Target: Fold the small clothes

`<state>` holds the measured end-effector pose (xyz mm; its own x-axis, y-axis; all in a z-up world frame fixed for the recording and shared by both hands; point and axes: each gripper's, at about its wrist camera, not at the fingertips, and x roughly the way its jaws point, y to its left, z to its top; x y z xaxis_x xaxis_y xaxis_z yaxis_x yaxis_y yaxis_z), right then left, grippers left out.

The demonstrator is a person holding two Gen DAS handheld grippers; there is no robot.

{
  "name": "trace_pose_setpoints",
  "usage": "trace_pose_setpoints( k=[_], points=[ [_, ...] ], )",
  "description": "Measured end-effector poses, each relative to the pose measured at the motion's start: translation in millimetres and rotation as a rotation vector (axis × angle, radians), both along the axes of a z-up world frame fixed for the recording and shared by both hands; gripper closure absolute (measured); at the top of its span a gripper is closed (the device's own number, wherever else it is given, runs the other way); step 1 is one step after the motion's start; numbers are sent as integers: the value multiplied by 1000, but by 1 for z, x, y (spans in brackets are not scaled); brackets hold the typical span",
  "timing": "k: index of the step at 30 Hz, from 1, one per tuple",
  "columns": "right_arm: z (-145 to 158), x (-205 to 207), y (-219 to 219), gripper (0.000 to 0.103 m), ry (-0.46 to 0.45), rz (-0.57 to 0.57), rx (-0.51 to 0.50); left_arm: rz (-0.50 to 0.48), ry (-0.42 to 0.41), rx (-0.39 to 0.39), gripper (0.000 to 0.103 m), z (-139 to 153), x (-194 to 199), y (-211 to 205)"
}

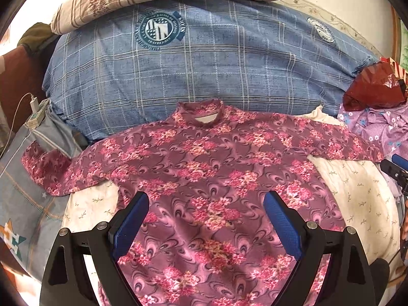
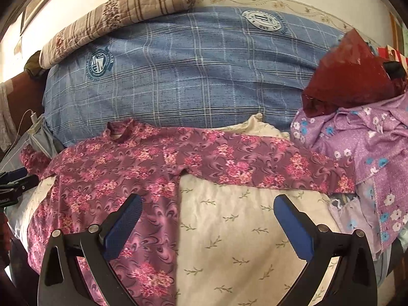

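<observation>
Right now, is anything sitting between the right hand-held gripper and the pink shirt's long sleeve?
Nothing visible. The right hand-held gripper is open over the bare cream sheet, and the pink floral shirt has its sleeve lying uncovered just beyond the fingertips.

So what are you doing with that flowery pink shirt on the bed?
A person is getting ready to fold it. The pink flowered shirt lies spread flat on the cream sheet, both sleeves stretched out sideways. The left hand-held gripper hangs open over the shirt's body, and the right hand-held gripper is open near the right sleeve. Neither holds anything yet. A purple flowered garment waits in a heap to the right.
</observation>
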<state>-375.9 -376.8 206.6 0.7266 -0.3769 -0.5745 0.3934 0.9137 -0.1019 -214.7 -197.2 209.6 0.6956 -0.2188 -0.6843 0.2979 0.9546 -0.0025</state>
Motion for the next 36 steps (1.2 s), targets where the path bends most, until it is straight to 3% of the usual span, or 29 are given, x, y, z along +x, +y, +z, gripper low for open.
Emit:
trace_pose_setpoints(
  k=[15, 36],
  points=[
    [-8, 40, 49, 0, 55, 152, 1, 76, -6, 13, 11, -14, 2, 30],
    [0, 46, 27, 0, 54, 168, 51, 19, 4, 13, 11, -7, 8, -5]
  ],
)
